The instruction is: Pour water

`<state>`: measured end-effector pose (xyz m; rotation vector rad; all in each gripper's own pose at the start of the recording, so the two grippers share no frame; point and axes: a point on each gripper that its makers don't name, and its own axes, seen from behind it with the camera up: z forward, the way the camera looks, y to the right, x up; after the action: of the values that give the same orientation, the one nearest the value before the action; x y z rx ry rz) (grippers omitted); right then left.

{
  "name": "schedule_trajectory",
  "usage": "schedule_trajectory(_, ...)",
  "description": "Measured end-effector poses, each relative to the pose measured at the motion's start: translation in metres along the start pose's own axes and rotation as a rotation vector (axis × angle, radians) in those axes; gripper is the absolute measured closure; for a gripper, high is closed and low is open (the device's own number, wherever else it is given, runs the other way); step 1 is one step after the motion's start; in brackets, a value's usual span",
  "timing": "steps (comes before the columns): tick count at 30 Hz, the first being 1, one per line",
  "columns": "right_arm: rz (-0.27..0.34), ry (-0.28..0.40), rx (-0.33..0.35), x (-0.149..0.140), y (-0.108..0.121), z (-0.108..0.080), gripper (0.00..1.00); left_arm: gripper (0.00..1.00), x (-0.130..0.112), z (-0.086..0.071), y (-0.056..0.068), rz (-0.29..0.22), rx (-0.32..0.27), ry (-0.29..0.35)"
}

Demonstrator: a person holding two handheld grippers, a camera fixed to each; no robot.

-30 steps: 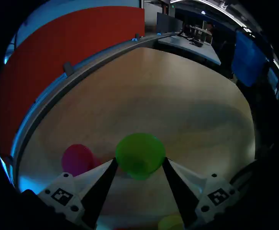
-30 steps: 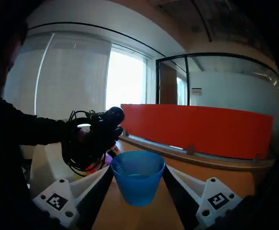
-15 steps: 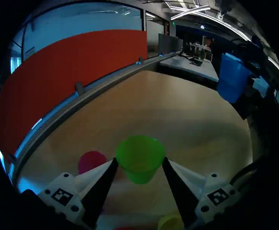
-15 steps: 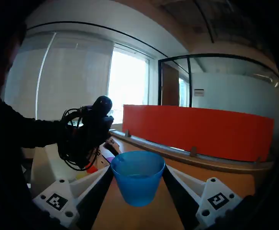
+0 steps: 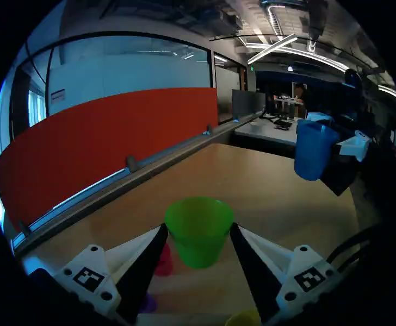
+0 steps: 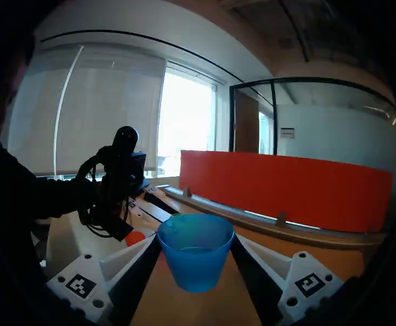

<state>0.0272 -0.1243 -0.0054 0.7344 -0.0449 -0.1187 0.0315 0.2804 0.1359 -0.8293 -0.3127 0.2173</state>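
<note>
While clamping a green cup [image 5: 199, 233] between jaws of the left gripper [image 5: 198, 227], pinches a blue cup [image 6: 196, 255] holding water [image 6: 196, 250] between those of the right gripper [image 6: 196, 239].

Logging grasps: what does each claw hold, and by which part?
Left claw holds the green cup by its sides, just below the rim; right claw holds the blue cup likewise.

We can read no word and no number here. The white plastic fingers [image 5: 116, 259] carry black-and-white square code markers [image 5: 87, 278] without letters. The small white paper sign [image 6: 288, 132] on the glass wall [image 6: 334, 130] is too small to read.
</note>
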Motion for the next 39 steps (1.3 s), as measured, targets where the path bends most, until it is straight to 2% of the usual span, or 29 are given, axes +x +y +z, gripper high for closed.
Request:
schedule_trajectory(18, -0.010, 0.016, 0.029, 0.009, -0.018, 0.012, 0.09, 0.17, 0.030, -0.045, 0.000, -0.079, 0.010, 0.182)
schedule_trajectory(30, -0.009, 0.015, 0.043, 0.009, -0.025, 0.020, 0.09, 0.17, 0.033, -0.069, 0.008, -0.099, 0.000, 0.235)
schedule_trajectory(39, -0.013, 0.016, 0.056, 0.011, -0.031, 0.024, 0.09, 0.17, 0.019, -0.086, 0.008, -0.094, 0.021, 0.229)
